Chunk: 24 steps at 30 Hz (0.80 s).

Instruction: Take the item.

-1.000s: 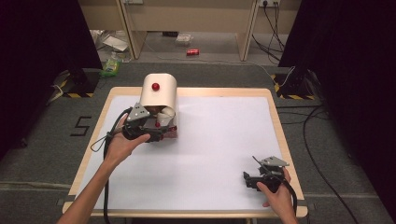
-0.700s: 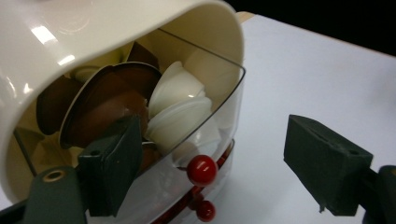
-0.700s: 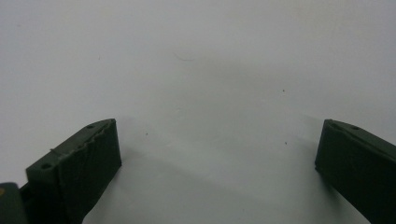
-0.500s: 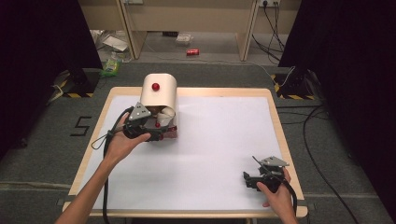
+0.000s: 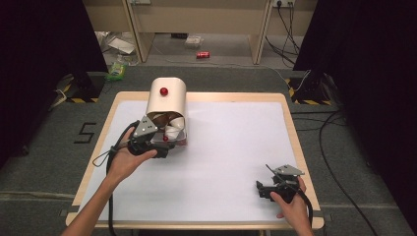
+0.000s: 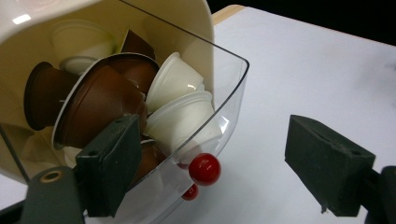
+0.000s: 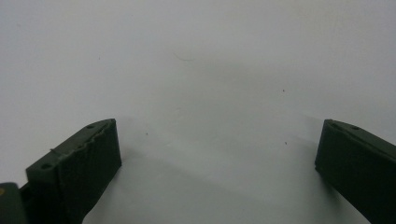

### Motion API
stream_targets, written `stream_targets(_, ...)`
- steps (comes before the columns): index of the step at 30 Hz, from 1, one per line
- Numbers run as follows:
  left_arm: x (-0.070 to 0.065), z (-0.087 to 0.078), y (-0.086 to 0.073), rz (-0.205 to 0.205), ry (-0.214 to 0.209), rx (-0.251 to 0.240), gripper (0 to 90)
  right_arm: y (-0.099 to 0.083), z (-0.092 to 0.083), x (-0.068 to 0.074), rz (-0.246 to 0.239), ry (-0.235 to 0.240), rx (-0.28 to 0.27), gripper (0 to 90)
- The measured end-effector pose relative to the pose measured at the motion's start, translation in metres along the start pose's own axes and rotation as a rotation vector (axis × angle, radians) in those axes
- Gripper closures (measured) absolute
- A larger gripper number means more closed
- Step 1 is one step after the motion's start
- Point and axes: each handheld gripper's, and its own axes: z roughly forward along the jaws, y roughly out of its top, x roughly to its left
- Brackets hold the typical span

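Jaws spread wide on the left gripper (image 6: 224, 172), nothing clamped, straddling the small red knob (image 6: 204, 169) on the clear drawer (image 6: 224, 98). Probably lined up to pinch that knob and work the drawer. Just beyond the near pad, brown capsules (image 6: 100, 100) and white capsules (image 6: 180, 119) heaped against the transparent wall. Farther on, the cream domed dispenser (image 5: 167, 98) with a red button on top. Jaws likewise apart on the right gripper (image 7: 217, 163), idle over bare white table (image 7: 196, 60), well apart from the drawer.
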Motion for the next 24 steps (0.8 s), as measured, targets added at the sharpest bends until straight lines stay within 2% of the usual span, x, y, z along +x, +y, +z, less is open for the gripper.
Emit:
stream_targets(11, -0.012, -0.010, -0.009, 0.012, -0.012, -0.012, 18.6, 0.000, 0.000, 0.000, -0.001, -0.001, 0.000, 0.7)
stream_targets(24, -0.024, -0.015, -0.017, 0.038, -0.005, -0.007, 18.6, 0.000, 0.000, 0.000, -0.001, -0.001, 0.000, 0.7)
